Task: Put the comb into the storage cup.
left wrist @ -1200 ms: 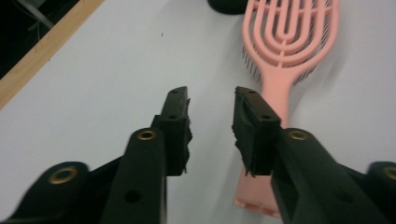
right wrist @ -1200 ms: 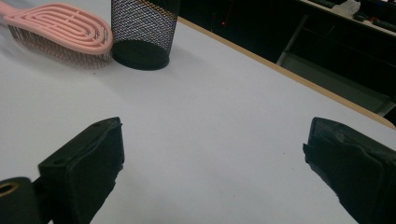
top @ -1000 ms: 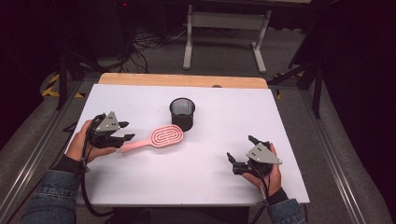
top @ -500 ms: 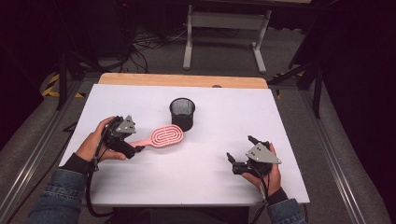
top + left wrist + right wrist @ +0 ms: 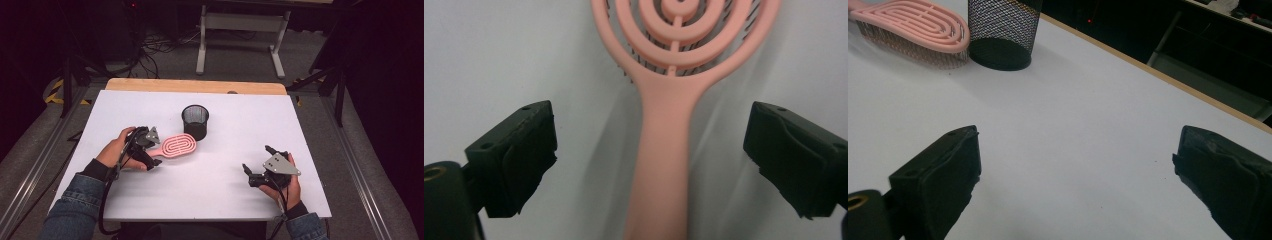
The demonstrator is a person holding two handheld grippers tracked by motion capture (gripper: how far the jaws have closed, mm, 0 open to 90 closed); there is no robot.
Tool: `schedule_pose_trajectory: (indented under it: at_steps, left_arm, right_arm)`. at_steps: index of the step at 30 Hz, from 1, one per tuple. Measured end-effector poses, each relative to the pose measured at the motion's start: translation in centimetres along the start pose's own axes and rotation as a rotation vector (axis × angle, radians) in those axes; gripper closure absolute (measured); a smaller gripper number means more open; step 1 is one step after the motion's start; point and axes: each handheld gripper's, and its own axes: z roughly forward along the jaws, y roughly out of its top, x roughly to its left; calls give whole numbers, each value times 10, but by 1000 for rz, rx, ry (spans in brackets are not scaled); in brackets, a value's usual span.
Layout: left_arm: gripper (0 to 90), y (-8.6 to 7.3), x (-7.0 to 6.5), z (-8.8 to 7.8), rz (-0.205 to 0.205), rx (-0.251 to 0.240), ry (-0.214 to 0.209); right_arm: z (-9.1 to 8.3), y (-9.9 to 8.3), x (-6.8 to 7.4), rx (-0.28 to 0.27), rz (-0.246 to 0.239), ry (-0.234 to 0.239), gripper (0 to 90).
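White table point(image 5: 320, 130): left gripper point(image 5: 651, 150) straddles pink hairbrush point(image 5: 664, 165)

Thing: pink hairbrush point(image 5: 179, 145), plastic, oval head of concentric open loops, 1 straight handle.
Pose: flat on the white table, bristles down, loop side up.
Handle: runs straight between the left gripper point(image 5: 651, 150) jaws, which stand wide apart, touching neither pad.
Head: lies just ahead of that gripper, well apart from the right gripper point(image 5: 1075, 185).
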Motion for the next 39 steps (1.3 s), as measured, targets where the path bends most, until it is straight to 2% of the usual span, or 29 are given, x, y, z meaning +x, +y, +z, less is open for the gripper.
schedule_pose_trajectory:
  at_steps: [1,3,4,5,6,10,11,17,18,21,26,33,36,39]
  left_arm:
    - [112,0,0,1,6,8,-3]
    - [209,1,0,2,20,12,5]
    - [259,1,-1,0,37,-5,-6]
    - [315,1,-1,-1,44,-13,7]
    - [348,1,-1,-2,43,-17,17]
    - [479,1,-1,-2,51,-17,3]
    - [501,1,-2,0,54,4,2]
    - [584,1,0,3,39,-12,-37]
    - [648,1,1,2,38,-15,-51]
    - [668,-1,1,3,26,-21,-70]
    - [682,-2,1,3,19,-28,-68]
    - [693,-5,-6,2,35,-52,-16]
    - [695,-9,-10,1,36,-66,24]
    - [697,-11,-12,-1,35,-75,37]
  right_arm:
    - [0,0,0,0,0,1,52]
    - [1,0,0,2,-3,3,52]
    - [1,0,0,3,-5,4,52]
    - [1,0,0,5,-6,6,52]
    - [1,0,0,7,-8,7,51]
    - [2,0,1,13,-11,10,52]
    - [2,0,2,17,-12,13,53]
    - [2,0,2,18,-11,15,54]
    - [3,-1,2,21,-13,16,54]
    - [3,-1,2,22,-12,17,55]
    - [2,0,2,22,-12,18,55]
    - [2,0,1,17,-16,15,56]
    - [1,0,1,18,-16,13,56]
    - [1,0,2,18,-21,14,56]
